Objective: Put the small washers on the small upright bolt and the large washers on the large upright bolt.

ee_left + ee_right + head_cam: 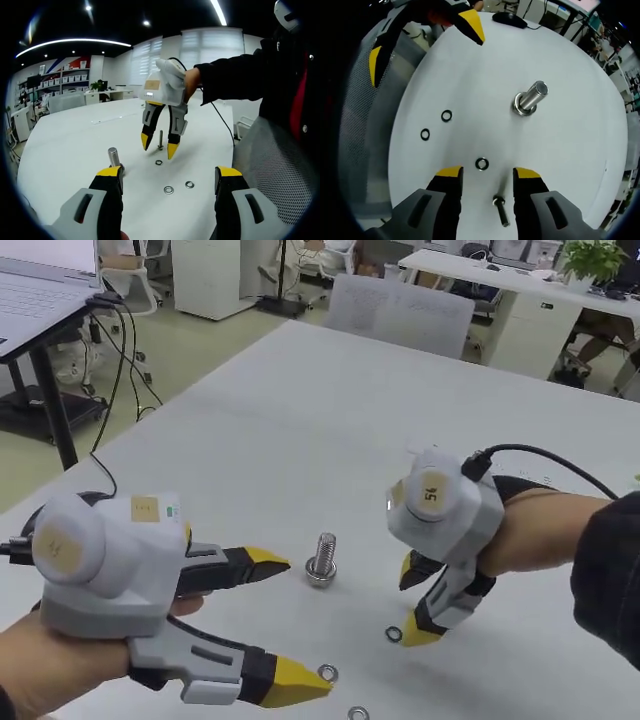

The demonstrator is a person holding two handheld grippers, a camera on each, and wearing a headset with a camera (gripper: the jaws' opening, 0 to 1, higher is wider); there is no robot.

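Head view, white table (300, 430), upright bolt (321, 560), office chair (400, 312)

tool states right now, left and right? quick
Left tool: open, holding nothing.
Right tool: open, holding nothing, tips pointing down near a loose washer.

White table (350, 420) with large bolt (321, 560), small bolt (160, 140), loose washers (328, 673)
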